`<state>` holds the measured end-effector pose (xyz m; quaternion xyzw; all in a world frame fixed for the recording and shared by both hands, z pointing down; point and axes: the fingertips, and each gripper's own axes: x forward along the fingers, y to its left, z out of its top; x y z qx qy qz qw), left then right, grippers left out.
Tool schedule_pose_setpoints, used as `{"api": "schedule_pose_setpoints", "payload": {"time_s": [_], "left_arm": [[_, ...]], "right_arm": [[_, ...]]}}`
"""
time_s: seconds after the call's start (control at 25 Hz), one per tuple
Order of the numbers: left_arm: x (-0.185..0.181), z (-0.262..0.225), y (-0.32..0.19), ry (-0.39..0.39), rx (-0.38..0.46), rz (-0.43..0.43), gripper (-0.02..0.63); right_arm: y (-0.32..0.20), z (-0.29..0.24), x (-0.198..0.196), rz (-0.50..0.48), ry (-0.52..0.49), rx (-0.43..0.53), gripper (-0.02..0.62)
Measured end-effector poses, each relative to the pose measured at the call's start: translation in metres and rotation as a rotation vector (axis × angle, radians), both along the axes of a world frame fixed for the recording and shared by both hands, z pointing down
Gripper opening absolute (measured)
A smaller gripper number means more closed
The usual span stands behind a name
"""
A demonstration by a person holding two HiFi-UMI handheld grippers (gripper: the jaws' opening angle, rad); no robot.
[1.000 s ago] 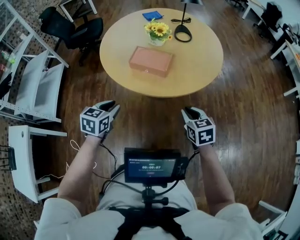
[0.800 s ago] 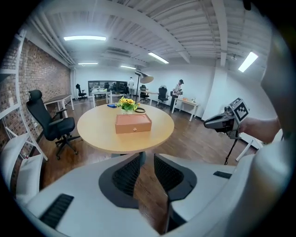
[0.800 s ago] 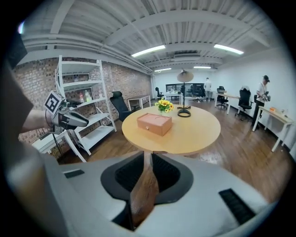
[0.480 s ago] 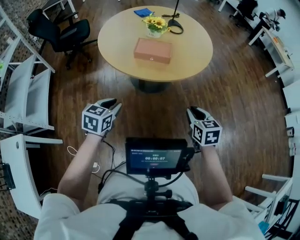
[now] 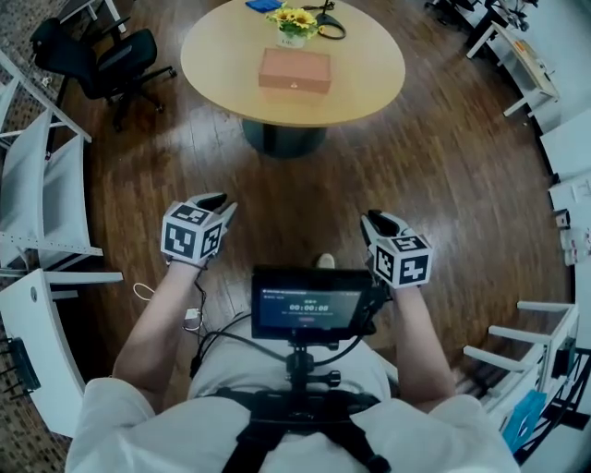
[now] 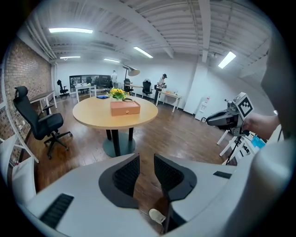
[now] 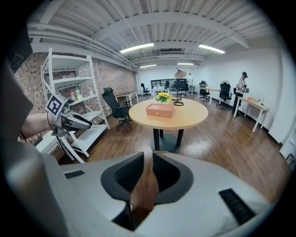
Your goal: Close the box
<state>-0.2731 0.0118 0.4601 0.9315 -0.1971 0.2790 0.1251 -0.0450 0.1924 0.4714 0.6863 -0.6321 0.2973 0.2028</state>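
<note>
Left gripper (image 5: 215, 203) fingers (image 6: 124, 175), right gripper (image 5: 374, 222) fingers (image 7: 167, 172): we see narrow gaps, nothing between. Gripper views alone show distant people (image 7: 242, 87) beyond the desk's (image 5: 222, 55) box (image 5: 295, 69).

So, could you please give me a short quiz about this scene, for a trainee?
1. True or false: the left gripper is holding the pink box.
2. What stands next to the box on the round table? A) yellow flowers B) a mug C) a laptop
3. Is the lid of the box up or down?
Key: 1 false, its jaws are empty and far from the table; 2 A; 3 down.
</note>
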Motion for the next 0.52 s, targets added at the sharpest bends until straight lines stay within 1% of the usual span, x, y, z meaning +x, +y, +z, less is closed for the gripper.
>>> {"api": "schedule_pose_setpoints", "payload": {"time_s": [0.16, 0.28, 0.52], "left_arm": [[-0.004, 0.004, 0.007, 0.004, 0.0, -0.004, 0.098], [-0.001, 0.003, 0.01, 0.014, -0.015, -0.009, 0.098], [0.007, 0.001, 0.004, 0.013, -0.028, 0.001, 0.098]], "right_arm": [[0.004, 0.002, -0.008, -0.013, 0.002, 0.005, 0.067], [0.003, -0.004, -0.008, -0.025, 0.01, -0.002, 0.067], [-0.012, -0.013, -0.007, -0.034, 0.016, -0.008, 0.067]]}}
